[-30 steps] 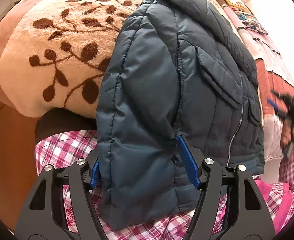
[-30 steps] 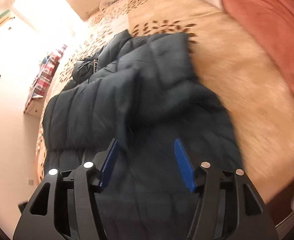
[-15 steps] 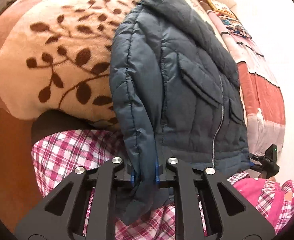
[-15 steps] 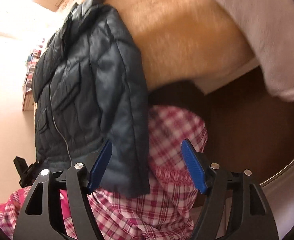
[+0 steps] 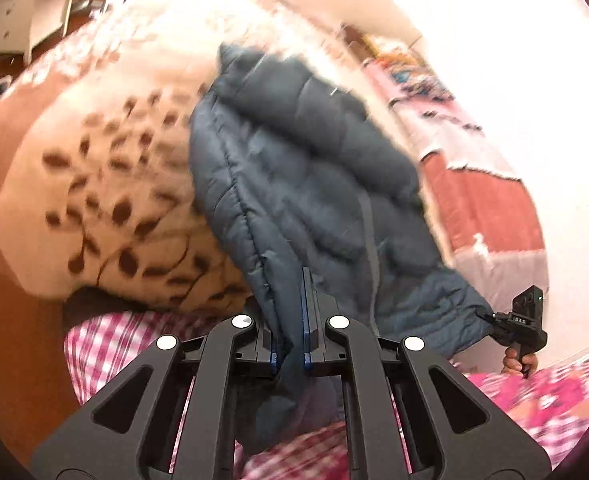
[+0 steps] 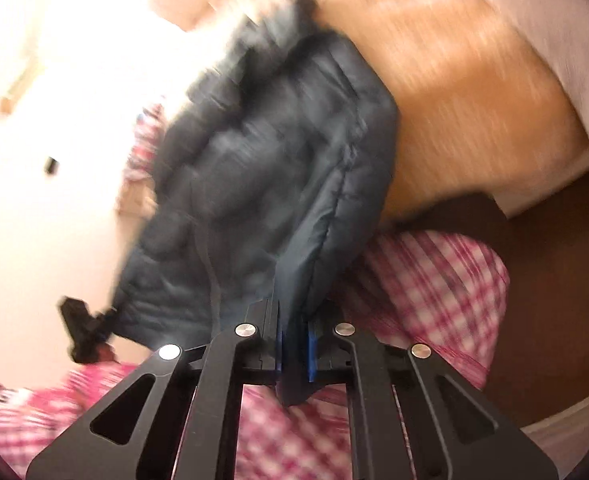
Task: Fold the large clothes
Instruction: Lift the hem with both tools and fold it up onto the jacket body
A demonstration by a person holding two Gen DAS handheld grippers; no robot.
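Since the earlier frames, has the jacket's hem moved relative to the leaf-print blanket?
Yes. The jacket's hem, pinched by both grippers, has lifted off the leaf-print blanket edge.

- A cream blanket (image 5: 106,184) with a brown leaf pattern covers the bed.
- Pink and white checked cloth (image 6: 434,280) lies in the foreground.
- A patterned red and pink quilt (image 5: 486,200) runs along the bed's far side by the wall.
- White drawers (image 5: 10,20) stand at the upper left, blurred.

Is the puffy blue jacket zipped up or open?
Cannot tell. The jacket shows a zipper line down its front, but both views are blurred. Both lower corners are pinched, by the left gripper and right gripper.
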